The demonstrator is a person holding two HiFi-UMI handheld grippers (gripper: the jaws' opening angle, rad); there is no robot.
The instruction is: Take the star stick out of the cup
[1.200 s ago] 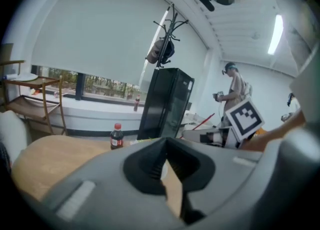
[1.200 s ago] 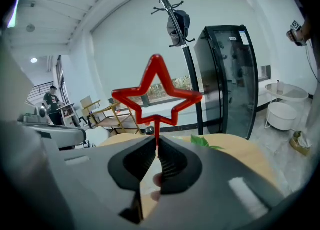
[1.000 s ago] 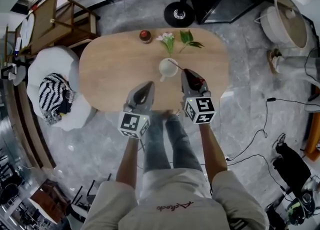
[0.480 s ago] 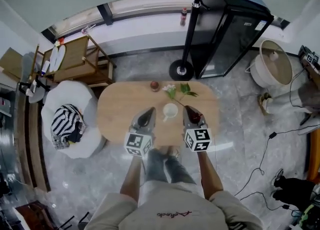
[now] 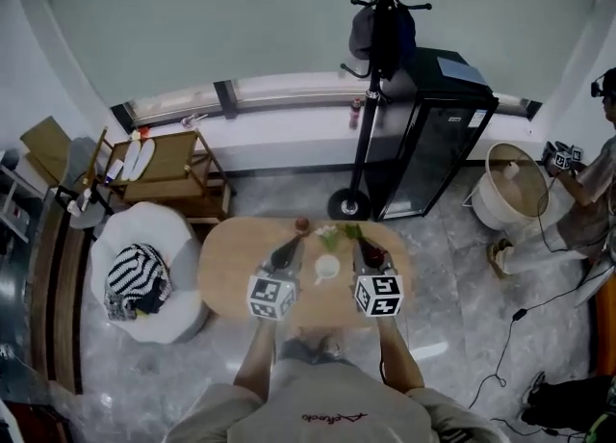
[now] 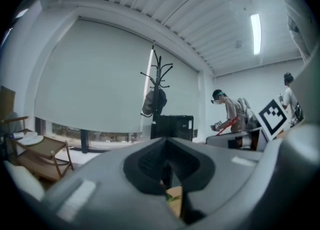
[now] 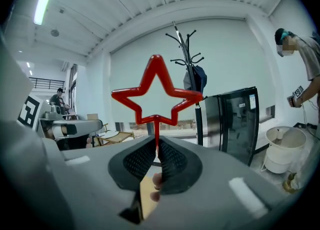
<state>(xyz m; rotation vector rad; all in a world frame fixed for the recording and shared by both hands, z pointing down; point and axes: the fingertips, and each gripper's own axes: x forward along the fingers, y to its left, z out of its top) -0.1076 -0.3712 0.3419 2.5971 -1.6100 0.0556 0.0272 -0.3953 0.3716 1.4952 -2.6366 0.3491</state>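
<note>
1. My right gripper point(image 7: 156, 158) is pinched tight on the star stick point(image 7: 156, 91) stem, with the star upright above the pads.
2. The cup point(image 5: 327, 267) stands on the table point(image 5: 221, 282), between my grippers.
3. My left gripper point(image 6: 167, 166) appears closed and empty.

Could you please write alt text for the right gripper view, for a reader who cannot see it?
The right gripper holds a red star stick upright, its jaws shut on the thin stem, the open star outline above them. Behind stand a coat stand and a black cabinet before a pale blind.
</note>
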